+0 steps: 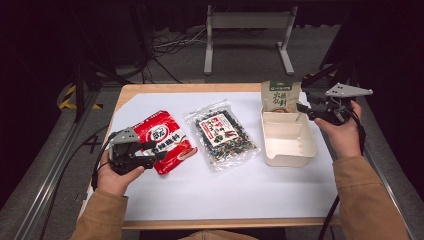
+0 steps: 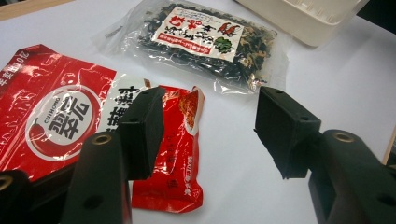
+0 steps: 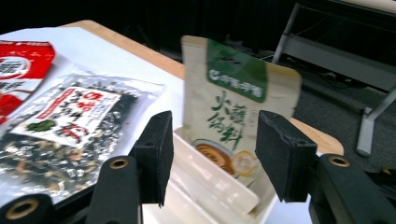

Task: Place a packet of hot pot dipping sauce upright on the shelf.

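The left gripper (image 1: 159, 151) is held low over the near-left part of the table (image 1: 220, 200), with its jaws spread apart and nothing between them. In the left gripper view, the left gripper (image 2: 210, 133) shows one jaw standing over the near end of the red packet (image 2: 56, 121) and the other jaw over bare white table surface (image 2: 336, 79); whether the first jaw touches the packet cannot be told. The red packet (image 1: 162, 140) lies flat on the white surface, just beside the clear bag of dark dried mix (image 1: 224, 134), which lies at the centre of the table.

The right gripper (image 1: 303, 111) is held at the far-right side of the table, level with the far end of the cream tray (image 1: 295, 150). Its jaws are spread apart and grip nothing. In the right gripper view, the right gripper (image 3: 212, 154) points at the beige pouch with a green label (image 3: 233, 116), which shows between the two jaws but farther off, clear of both.

The beige pouch (image 1: 281, 96) stands roughly upright in the far end of the cream tray (image 3: 210, 186), leaning against the tray's far wall. The tray sits to the right of the clear bag (image 3: 60, 126), with a gap between them.
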Tool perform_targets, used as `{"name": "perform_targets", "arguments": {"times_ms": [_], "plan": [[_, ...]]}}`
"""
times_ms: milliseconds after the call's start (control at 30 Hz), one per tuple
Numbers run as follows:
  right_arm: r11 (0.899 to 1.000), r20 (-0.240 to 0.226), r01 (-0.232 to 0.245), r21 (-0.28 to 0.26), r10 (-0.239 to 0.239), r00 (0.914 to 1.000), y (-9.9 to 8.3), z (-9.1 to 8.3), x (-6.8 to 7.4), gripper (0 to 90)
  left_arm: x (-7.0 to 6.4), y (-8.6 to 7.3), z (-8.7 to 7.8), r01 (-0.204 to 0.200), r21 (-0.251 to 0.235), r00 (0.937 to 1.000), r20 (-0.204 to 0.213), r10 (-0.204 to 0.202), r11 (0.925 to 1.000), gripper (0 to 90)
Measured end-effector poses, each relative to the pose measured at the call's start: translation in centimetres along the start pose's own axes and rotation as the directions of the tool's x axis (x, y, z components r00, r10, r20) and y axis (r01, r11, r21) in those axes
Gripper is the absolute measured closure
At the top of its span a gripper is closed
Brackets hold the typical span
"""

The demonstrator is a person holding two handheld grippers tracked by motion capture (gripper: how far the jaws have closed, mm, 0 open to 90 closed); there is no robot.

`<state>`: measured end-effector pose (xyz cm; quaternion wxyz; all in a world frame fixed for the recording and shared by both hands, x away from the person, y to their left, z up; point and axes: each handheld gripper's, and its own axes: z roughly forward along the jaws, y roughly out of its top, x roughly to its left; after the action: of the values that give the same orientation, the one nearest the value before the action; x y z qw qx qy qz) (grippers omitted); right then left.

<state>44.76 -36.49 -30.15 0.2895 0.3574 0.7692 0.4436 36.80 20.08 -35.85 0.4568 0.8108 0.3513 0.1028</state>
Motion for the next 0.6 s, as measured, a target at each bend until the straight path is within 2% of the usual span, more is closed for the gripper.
{"name": "perform_targets", "arguments": {"times_ms": [267, 300, 533, 600], "plan": [[1.0, -0.092, 0.018, -0.009, -0.019, 0.9956, 0.8, -1.1, 3.1, 46.6, 0.3, 0.0, -0.2, -0.004, 0.019, 0.9995, -0.031, 0.005, 0.9998, 38.7], [1.0, -0.103, 0.02, -0.011, -0.021, 0.9945, 0.9, -1.1, 3.5, 46.6, 0.4, 0.0, -0.3, -0.016, 0.02, 0.9991, -0.038, 0.017, 0.9997, 38.4], [0.999, -0.168, 0.027, -0.027, -0.031, 0.9853, 0.8, -1.6, 5.9, 46.0, 0.8, -0.1, -0.6, 0.004, 0.021, 0.9988, -0.049, -0.003, 0.9998, 35.3], [0.999, -0.172, 0.03, -0.025, -0.034, 0.9845, 0.6, -1.6, 6.3, 46.0, 1.0, -0.2, -0.7, 0.001, 0.026, 0.9986, -0.052, 0.001, 0.9997, 34.3]]}}
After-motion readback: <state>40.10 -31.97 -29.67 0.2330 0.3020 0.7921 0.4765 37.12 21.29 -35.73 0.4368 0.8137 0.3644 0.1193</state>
